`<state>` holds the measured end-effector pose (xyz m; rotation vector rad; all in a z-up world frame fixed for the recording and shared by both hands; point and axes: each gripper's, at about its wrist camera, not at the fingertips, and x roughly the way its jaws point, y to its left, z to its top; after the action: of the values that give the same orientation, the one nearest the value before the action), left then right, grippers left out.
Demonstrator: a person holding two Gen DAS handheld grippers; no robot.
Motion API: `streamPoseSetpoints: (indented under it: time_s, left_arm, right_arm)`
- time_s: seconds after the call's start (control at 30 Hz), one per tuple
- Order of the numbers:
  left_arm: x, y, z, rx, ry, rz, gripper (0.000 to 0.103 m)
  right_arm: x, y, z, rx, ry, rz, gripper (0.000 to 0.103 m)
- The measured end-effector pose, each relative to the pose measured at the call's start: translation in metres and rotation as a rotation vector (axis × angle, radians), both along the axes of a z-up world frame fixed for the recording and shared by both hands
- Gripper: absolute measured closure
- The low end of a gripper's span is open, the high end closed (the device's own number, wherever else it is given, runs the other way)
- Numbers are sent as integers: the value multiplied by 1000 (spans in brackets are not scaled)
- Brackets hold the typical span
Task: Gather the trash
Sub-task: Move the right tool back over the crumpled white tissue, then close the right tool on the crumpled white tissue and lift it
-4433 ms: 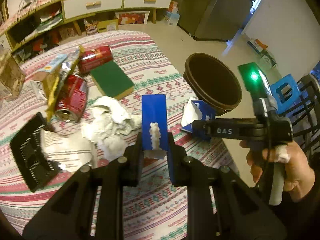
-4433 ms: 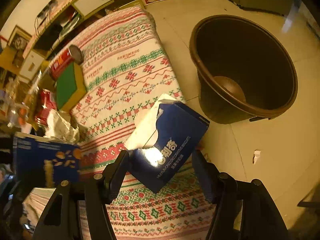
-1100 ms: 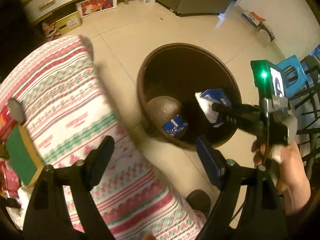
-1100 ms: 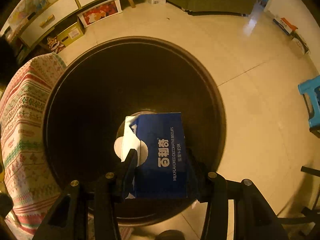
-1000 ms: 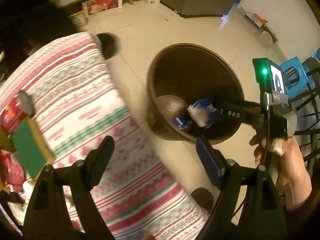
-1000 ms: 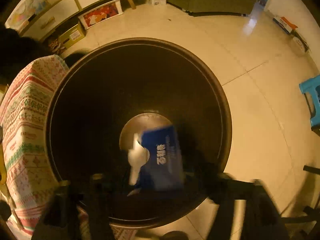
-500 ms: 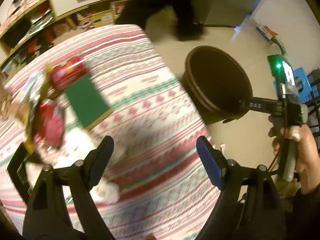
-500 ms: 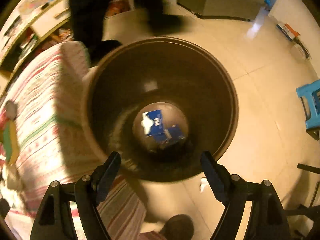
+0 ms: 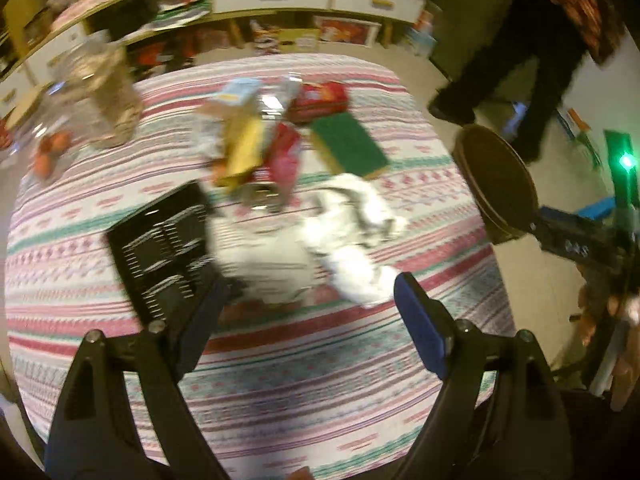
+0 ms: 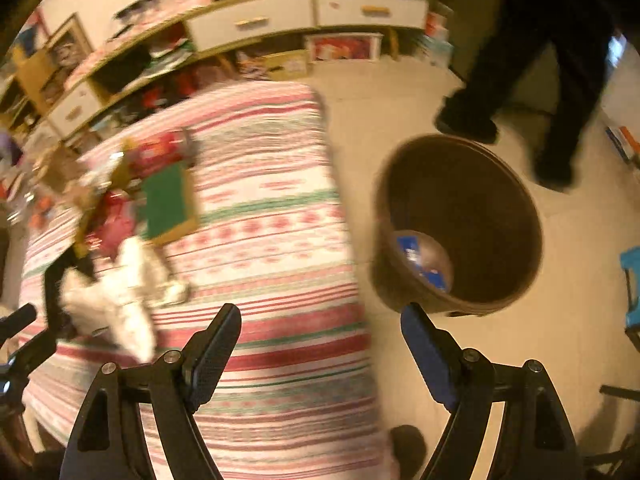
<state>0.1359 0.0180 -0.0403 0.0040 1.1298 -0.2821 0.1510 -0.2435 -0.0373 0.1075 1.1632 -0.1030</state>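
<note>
A: Left wrist view – what's biggest?
B: Counter [image 9: 440, 208], striped cloth, fills most of frame. Brown bin [image 9: 500, 184] on floor at 3 o'clock, off the counter edge.
A: Trash on it?
B: White crumpled paper [image 9: 352, 240] dead centre, black tray [image 9: 160, 248] at 9 o'clock touching it. Green sponge [image 9: 348, 148] at 12, red cans [image 9: 286, 160] + yellow wrapper [image 9: 244, 152] just beside, towards 11. All blurry.
A: Left hand-held gripper [image 9: 308, 316]?
B: Spread wide, nothing in it, hangs over the paper.
A: Right wrist view?
B: Bin at 2 o'clock w/ blue boxes [image 10: 420, 260] lying at its bottom. Right hand-held gripper [image 10: 320, 340] also wide apart, nothing held, over counter edge. Someone's dark legs [image 10: 532, 80] at 1 o'clock behind bin.
</note>
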Motion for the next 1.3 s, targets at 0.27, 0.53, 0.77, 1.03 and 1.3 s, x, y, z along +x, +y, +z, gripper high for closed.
streamPoseSetpoints:
  time_s: [0.27, 0.53, 0.77, 1.03, 1.3]
  left_arm:
    - [-2, 67, -9, 9, -19, 114, 17]
    - [-3, 120, -39, -11, -2, 211, 17]
    - [5, 139, -54, 5, 39, 219, 17]
    - [9, 134, -57, -56, 76, 188, 17]
    - [8, 121, -56, -70, 66, 152, 17]
  right_arm:
    - [0, 74, -9, 34, -29, 114, 19]
    - [3, 109, -41, 48, 19, 192, 19]
    - [12, 122, -64, 51, 83, 240, 19]
    - [28, 140, -88, 62, 124, 272, 20]
    - [34, 160, -100, 110, 154, 322, 65]
